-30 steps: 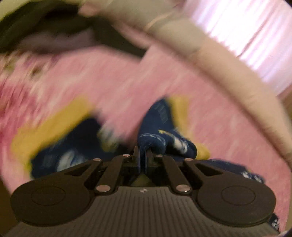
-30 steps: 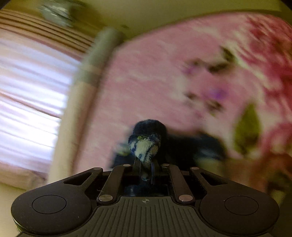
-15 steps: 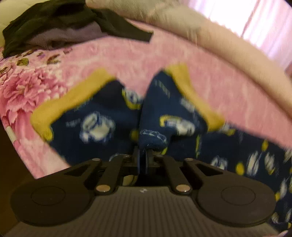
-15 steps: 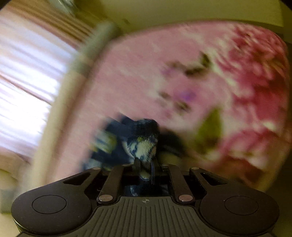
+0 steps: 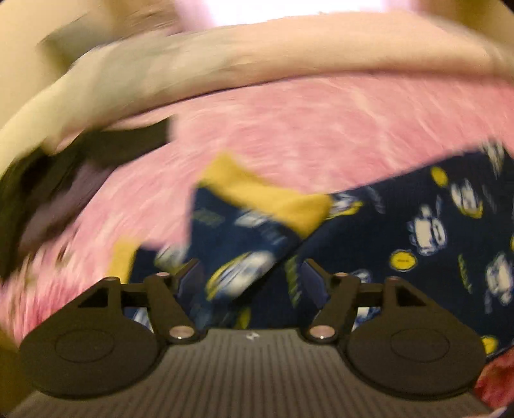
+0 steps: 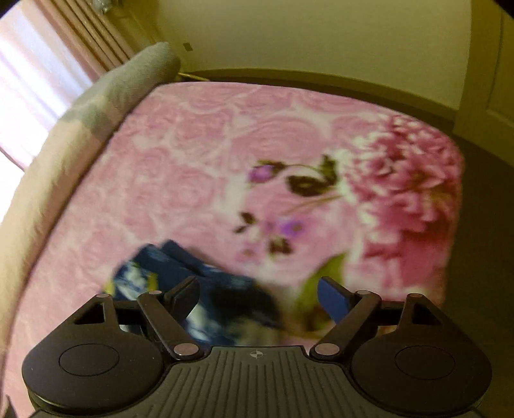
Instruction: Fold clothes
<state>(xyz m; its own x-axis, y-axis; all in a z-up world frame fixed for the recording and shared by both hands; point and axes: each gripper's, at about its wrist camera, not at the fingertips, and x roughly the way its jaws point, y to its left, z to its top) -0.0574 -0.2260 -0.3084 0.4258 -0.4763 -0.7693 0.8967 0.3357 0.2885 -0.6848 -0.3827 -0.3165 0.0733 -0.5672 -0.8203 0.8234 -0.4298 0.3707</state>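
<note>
Left gripper (image 5: 249,278) with jaws spread wide, nothing between them, poised just above a navy printed garment (image 5: 401,238) lying on a pink floral blanket (image 5: 305,135). Garment patterned with white and yellow cartoon motifs, spread from near centre to the right edge of the left wrist view; one leg or sleeve with a yellow cuff (image 5: 266,193) folded across toward far left, a second yellow cuff (image 5: 123,257) at near left, partly blurred. Dark clothes (image 5: 61,180) heaped at far left on the blanket, well apart from the garment. Cream bolster (image 5: 289,61) along the far edge, bright pink curtain (image 5: 289,8) beyond it. Right gripper (image 6: 257,294) likewise wide apart and empty, above a bunched, blurred end of the same navy garment (image 6: 196,289) at near left of its view; blanket's large pink flower print (image 6: 408,193) at right, grey-and-cream bolster (image 6: 96,106) at far left.
</note>
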